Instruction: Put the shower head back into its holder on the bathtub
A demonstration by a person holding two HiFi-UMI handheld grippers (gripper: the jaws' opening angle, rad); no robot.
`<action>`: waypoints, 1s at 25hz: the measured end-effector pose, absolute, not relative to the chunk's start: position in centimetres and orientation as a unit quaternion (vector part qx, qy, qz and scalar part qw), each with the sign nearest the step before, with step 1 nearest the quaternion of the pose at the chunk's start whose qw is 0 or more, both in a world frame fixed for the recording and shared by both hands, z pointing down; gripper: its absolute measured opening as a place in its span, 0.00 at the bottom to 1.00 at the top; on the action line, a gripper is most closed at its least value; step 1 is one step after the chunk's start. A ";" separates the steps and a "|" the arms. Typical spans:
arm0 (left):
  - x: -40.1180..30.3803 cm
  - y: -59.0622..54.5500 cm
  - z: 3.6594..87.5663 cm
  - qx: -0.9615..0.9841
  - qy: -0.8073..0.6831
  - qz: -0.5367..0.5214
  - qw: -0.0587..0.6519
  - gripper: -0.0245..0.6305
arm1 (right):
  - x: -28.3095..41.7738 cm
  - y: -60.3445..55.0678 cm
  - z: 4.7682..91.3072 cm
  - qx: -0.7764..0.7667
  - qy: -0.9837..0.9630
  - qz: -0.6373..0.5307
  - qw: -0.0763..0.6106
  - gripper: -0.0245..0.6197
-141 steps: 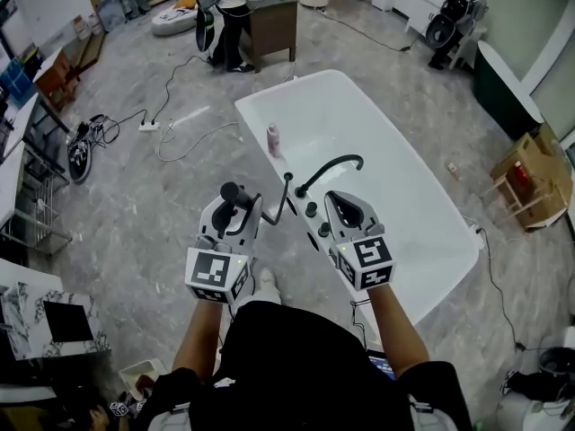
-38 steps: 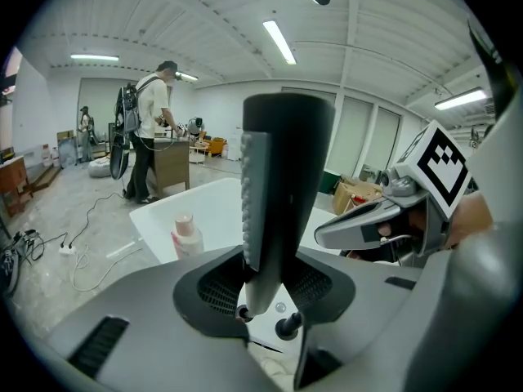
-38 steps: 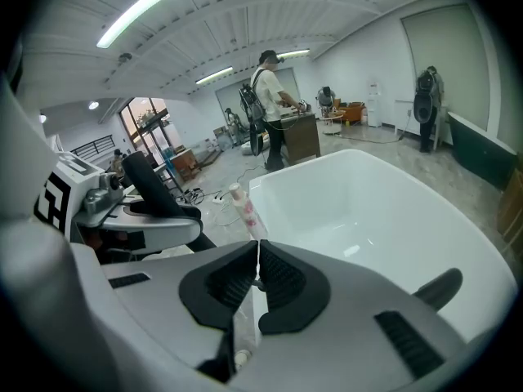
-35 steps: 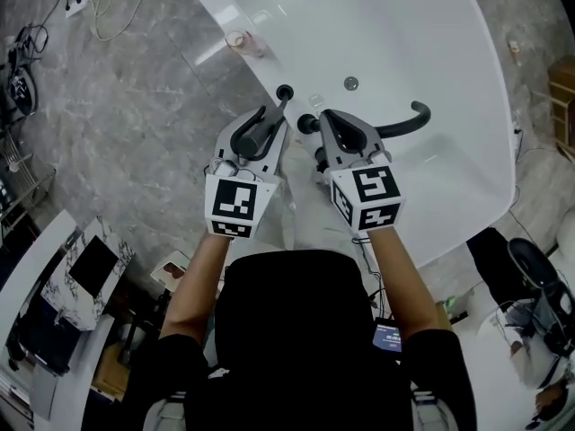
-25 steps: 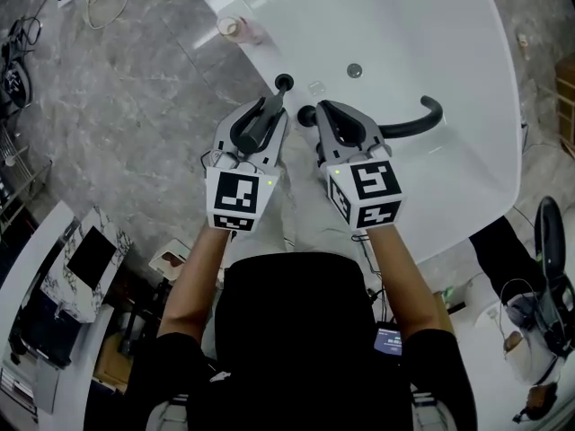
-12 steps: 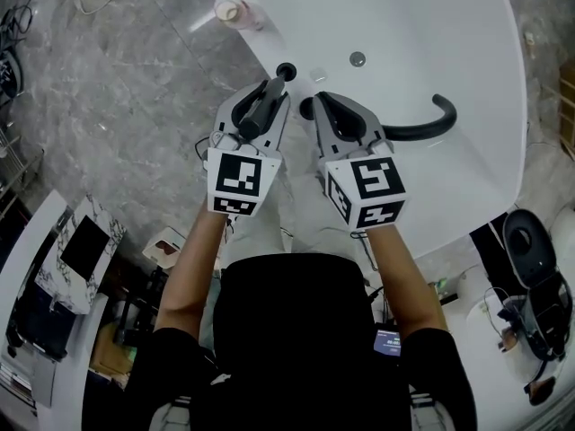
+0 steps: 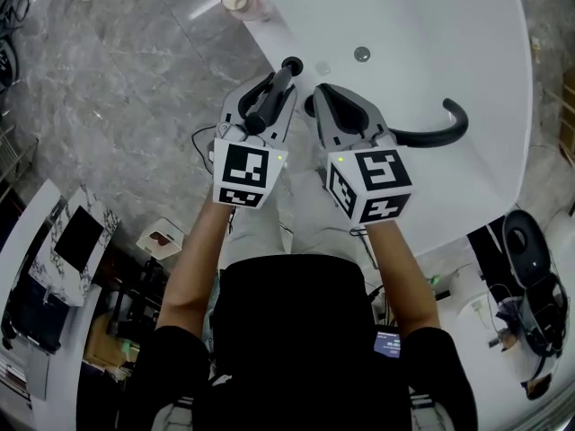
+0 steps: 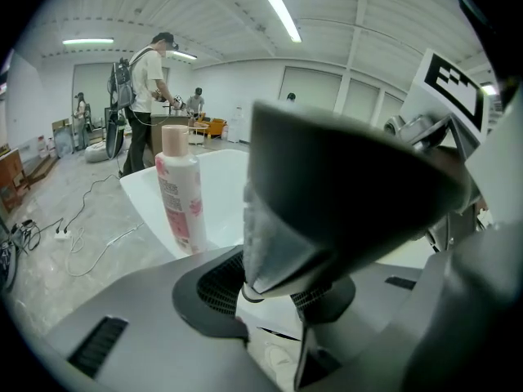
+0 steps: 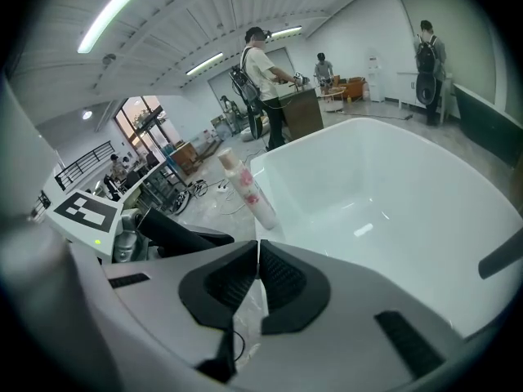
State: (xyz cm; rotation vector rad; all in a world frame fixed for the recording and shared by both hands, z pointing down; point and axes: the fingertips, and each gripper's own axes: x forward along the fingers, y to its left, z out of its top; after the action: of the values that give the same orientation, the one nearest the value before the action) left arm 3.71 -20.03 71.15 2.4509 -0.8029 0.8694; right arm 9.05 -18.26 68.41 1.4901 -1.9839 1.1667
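A black shower head [image 7: 268, 104] lies lengthwise in my left gripper [image 7: 272, 97], which is shut on it over the rim of the white bathtub [image 7: 422, 25]. Its far end sits by a round black fitting [image 7: 292, 64] on the rim; I cannot tell whether they touch. In the left gripper view the shower head [image 8: 351, 194] fills the space between the jaws of the left gripper [image 8: 278, 292]. My right gripper [image 7: 323, 97] hovers beside it, shut on nothing, pads [image 9: 278, 280] together. The left gripper's shower head [image 9: 176, 231] shows at the left of the right gripper view.
A curved black faucet spout [image 7: 440, 131] reaches over the tub to the right of my grippers. A pink and white bottle [image 7: 241, 3] stands on the rim farther along, also bottle [image 8: 180, 190] and bottle [image 9: 249, 188]. Grey marble floor [image 7: 135, 88] lies left. People [image 8: 147, 80] stand far off.
Since 5.6 s ago I have come right up to the tub, looking straight down. Over the last second both grippers crept slightly farther along the rim; both stay shut.
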 end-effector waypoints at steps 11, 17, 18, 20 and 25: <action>3.9 -19.3 72.4 0.892 -0.262 0.309 0.199 0.26 | 7.9 -17.4 69.3 0.524 -0.710 0.427 0.198 0.08; 4.5 -20.3 72.6 0.899 -0.256 0.299 0.193 0.26 | 7.8 -18.4 70.3 0.527 -0.703 0.435 0.199 0.08; 4.6 -20.4 72.7 0.900 -0.254 0.298 0.191 0.26 | 7.7 -18.7 70.5 0.527 -0.702 0.435 0.199 0.08; 4.7 -20.6 72.9 0.902 -0.250 0.300 0.187 0.26 | 7.7 -19.1 70.8 0.528 -0.701 0.437 0.198 0.08; 5.8 -20.7 72.3 0.904 -0.251 0.295 0.180 0.26 | 8.2 -19.2 70.5 0.530 -0.701 0.434 0.199 0.08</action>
State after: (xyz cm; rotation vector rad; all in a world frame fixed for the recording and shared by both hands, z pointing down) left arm 5.79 -20.67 72.33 2.5557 -0.7080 0.8350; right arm 8.23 -19.20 70.51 1.4811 -1.9604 1.2145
